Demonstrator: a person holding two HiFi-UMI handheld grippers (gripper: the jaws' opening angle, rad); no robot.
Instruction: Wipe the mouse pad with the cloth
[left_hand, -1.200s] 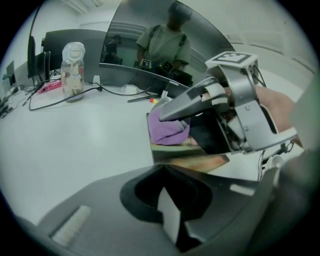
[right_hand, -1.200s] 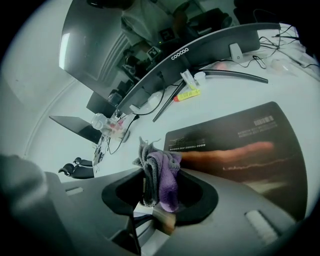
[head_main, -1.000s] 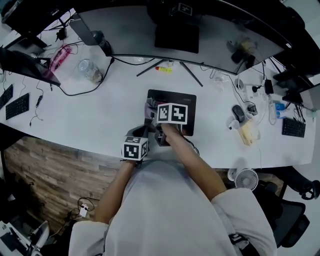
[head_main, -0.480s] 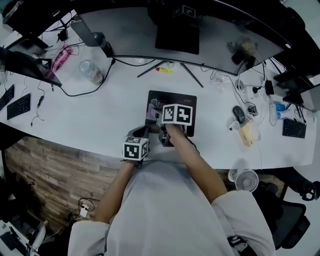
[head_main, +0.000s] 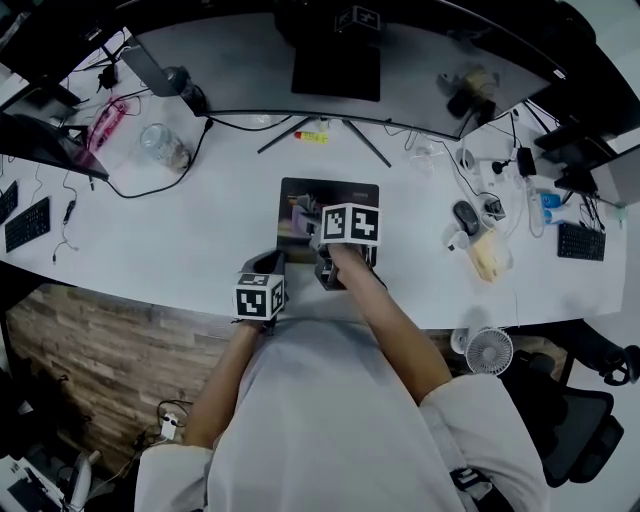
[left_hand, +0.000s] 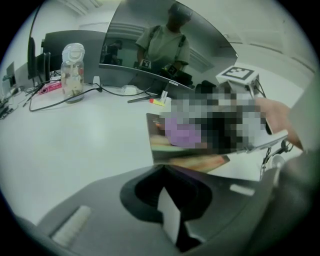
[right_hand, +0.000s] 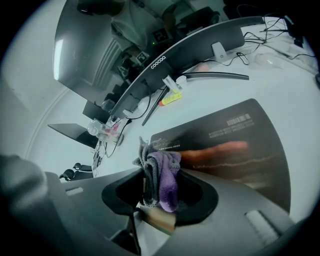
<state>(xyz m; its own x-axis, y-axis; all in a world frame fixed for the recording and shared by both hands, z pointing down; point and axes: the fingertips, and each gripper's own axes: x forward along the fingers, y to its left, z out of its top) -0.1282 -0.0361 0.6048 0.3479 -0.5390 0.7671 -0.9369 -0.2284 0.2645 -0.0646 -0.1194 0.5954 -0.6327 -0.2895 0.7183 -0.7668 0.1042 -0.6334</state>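
Note:
The dark printed mouse pad (head_main: 345, 195) lies on the white desk (head_main: 180, 240) in front of me; in the right gripper view the mouse pad (right_hand: 235, 145) fills the middle right. My right gripper (head_main: 318, 240) rests over the pad's near half, shut on a purple and grey cloth (right_hand: 162, 175) that bunches between its jaws. In the head view the cloth (head_main: 300, 215) shows on the pad just left of the marker cube. My left gripper (head_main: 270, 268) hovers at the desk's front edge, left of the pad, shut and holding nothing; its own view shows the left gripper (left_hand: 170, 220) aimed at the pad (left_hand: 190, 162).
A curved monitor (head_main: 335, 60) stands behind the pad, with a yellow marker (head_main: 310, 136) at its foot. A glass jar (head_main: 160, 148) and cables lie back left. A mouse (head_main: 464, 217) and small items sit to the right. A fan (head_main: 488, 350) is below the desk edge.
My right gripper has slid rightward across the pad with the cloth. The left gripper has stayed at the front edge. The head view has shifted slightly.

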